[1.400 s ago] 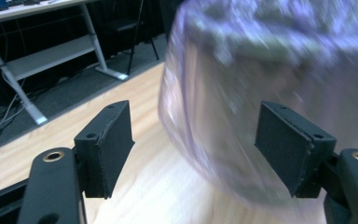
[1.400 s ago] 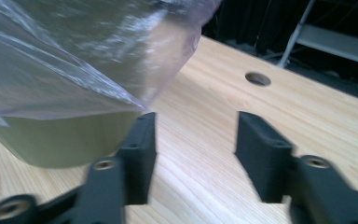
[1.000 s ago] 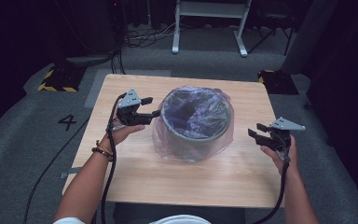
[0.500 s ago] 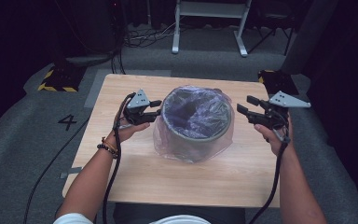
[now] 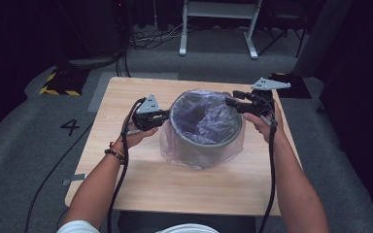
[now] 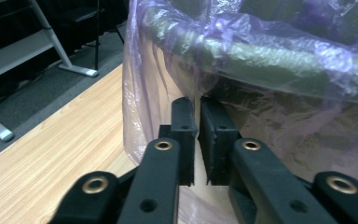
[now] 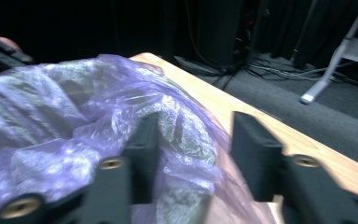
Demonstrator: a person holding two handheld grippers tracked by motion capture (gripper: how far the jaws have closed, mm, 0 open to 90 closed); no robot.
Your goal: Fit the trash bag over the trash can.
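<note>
A round grey bin (image 5: 201, 143) stands mid-table, lined with a thin purple plastic bag (image 5: 206, 116) that folds over its rim and hangs down the outside. My left gripper (image 5: 164, 118) is at the bin's left side, just under the rim. Its jaws (image 6: 198, 105) have just closed and pinch the hanging bag film (image 6: 261, 60). My right gripper (image 5: 230, 99) is at the bin's far right rim. Its jaws (image 7: 198, 140) have been closing but stand apart, one on each side of the bag-covered rim (image 7: 177, 116).
The wooden table (image 5: 126, 92) has bare surface in front of the bin and to its left. On the grey floor behind stand a metal frame's legs (image 5: 218, 29), loose cables, and a yellow-black striped block (image 5: 58, 85).
My right gripper has moved from the table's right edge up and left to the bin's rim. My left gripper has edged closer to the bin and its jaws have come together.
</note>
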